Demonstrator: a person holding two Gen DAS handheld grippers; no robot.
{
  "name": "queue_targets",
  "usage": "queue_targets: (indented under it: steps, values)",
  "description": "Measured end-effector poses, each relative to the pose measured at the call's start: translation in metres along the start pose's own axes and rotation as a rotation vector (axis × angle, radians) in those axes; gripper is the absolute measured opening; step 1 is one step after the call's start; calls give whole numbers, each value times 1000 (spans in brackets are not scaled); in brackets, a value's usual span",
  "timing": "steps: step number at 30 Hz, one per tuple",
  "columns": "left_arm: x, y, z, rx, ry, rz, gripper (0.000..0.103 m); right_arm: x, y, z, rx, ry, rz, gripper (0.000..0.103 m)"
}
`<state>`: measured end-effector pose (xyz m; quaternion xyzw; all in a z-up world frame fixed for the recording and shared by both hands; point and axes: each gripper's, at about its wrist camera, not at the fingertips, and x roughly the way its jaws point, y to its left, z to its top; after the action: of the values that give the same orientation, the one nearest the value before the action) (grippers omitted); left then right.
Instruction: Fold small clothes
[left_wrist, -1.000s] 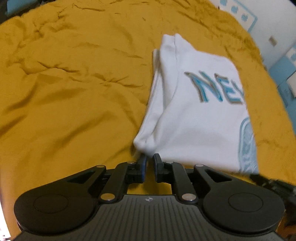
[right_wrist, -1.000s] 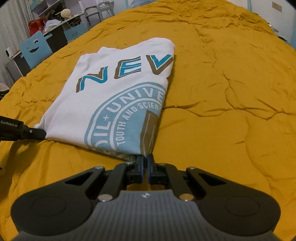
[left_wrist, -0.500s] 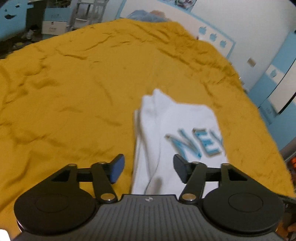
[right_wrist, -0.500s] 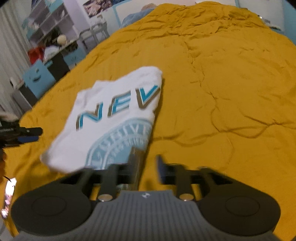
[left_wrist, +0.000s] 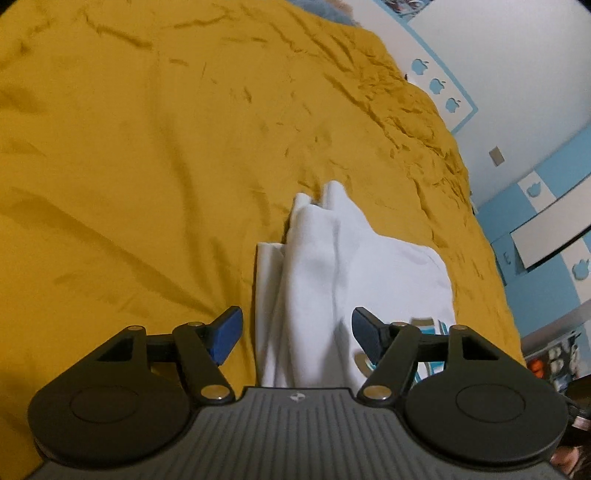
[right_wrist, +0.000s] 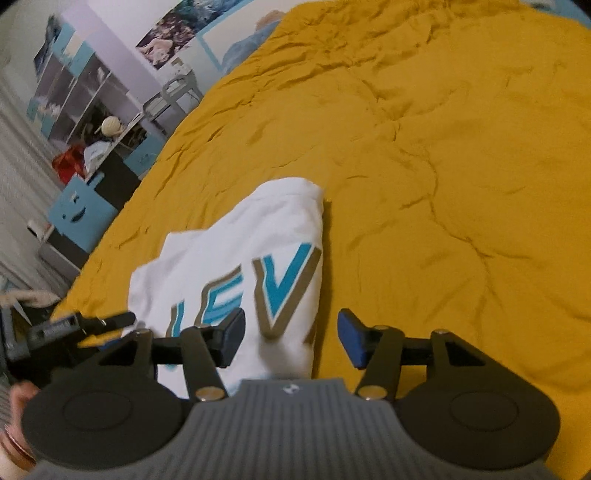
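A folded white T-shirt (left_wrist: 343, 266) with blue and tan lettering lies on the mustard-yellow bedspread (left_wrist: 129, 147). In the left wrist view my left gripper (left_wrist: 297, 336) is open and empty, raised above the shirt's near left edge. In the right wrist view the shirt (right_wrist: 240, 251) shows the letters "EV", and my right gripper (right_wrist: 291, 338) is open and empty above its near right edge. The left gripper (right_wrist: 88, 325) also shows at the left of the right wrist view.
The bedspread (right_wrist: 443, 147) stretches wide to the far side and right. A blue smiley-face chair (right_wrist: 79, 214) and cluttered shelves (right_wrist: 92, 107) stand beyond the bed's left side. A white and blue wall (left_wrist: 517, 92) borders the bed's right side.
Both grippers were shut on the shirt's near corners a second ago. They have opened, let go of the shirt, and lifted up and forward over it.
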<state>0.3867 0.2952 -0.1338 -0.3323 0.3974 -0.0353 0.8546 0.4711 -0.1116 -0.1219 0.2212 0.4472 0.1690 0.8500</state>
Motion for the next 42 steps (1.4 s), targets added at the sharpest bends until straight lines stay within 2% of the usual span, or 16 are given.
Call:
queue_targets:
  steps: [5, 9, 12, 14, 15, 17, 20, 23, 29, 37, 42]
  values:
    - [22, 16, 14, -66, 12, -69, 79, 31, -17, 16, 73, 4, -7, 50]
    - [37, 15, 21, -79, 20, -82, 76, 57, -32, 24, 160, 14, 67, 47]
    - [43, 12, 24, -74, 14, -62, 64, 73, -35, 28, 209, 20, 88, 39]
    - [44, 13, 25, -87, 14, -54, 54, 81, -35, 30, 230, 25, 109, 28]
    - [43, 13, 25, -93, 12, -50, 51, 83, -34, 30, 243, 30, 117, 28]
    - [38, 10, 23, -85, -10, -37, 35, 87, -34, 32, 253, 32, 114, 19]
    - [22, -3, 18, -38, -66, -29, 26, 81, -25, 34, 215, 7, 113, 11]
    - [1, -19, 12, 7, -118, -34, 22, 63, -9, 35, 149, -36, 112, 9]
    - [-60, -63, -4, 128, -251, -43, 20, 9, 30, 37, 45, -134, 132, 8]
    - [-155, -117, -44, 202, -425, -92, 19, -100, 81, 14, -93, -276, 178, 7]
    - [-203, -152, -72, 236, -484, -127, 19, -174, 101, -10, -149, -359, 204, 6]
